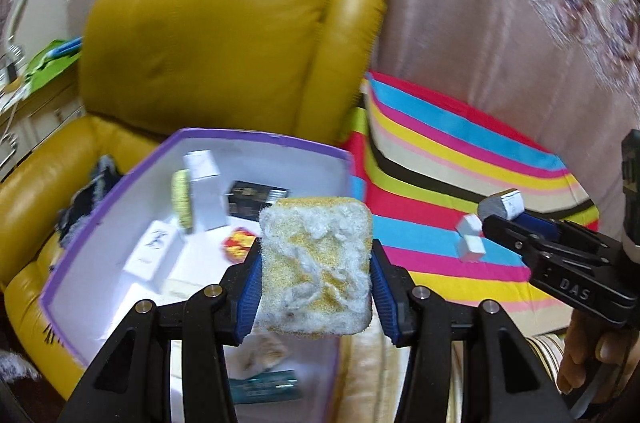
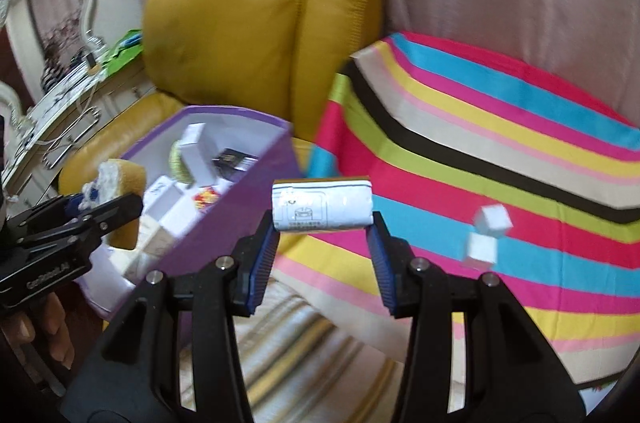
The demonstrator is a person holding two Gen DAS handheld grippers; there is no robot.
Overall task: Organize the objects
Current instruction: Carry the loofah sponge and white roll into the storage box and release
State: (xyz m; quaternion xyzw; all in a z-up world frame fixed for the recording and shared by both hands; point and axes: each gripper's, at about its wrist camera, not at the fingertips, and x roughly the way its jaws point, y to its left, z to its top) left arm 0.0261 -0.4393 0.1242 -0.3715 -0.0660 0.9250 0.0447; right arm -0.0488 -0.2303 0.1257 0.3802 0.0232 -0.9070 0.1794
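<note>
We hold a scrub sponge (image 1: 316,265) in the left tool (image 1: 316,287), above the purple box (image 1: 256,137) w/ several items already inside. Right tool (image 2: 322,251) grips a white roll (image 2: 322,209). Two white cubes (image 2: 486,233) remain at 3 o'clock on the striped cloth (image 2: 500,127).

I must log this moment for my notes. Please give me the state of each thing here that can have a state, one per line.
Left hand-held gripper: shut on sponge.
Right hand-held gripper: shut on roll.
Sponge: held up, above the box's near edge.
Roll: held level, over the striped cloth.
Box: open, partly filled.
Two white cubes: loose on striped cloth.
</note>
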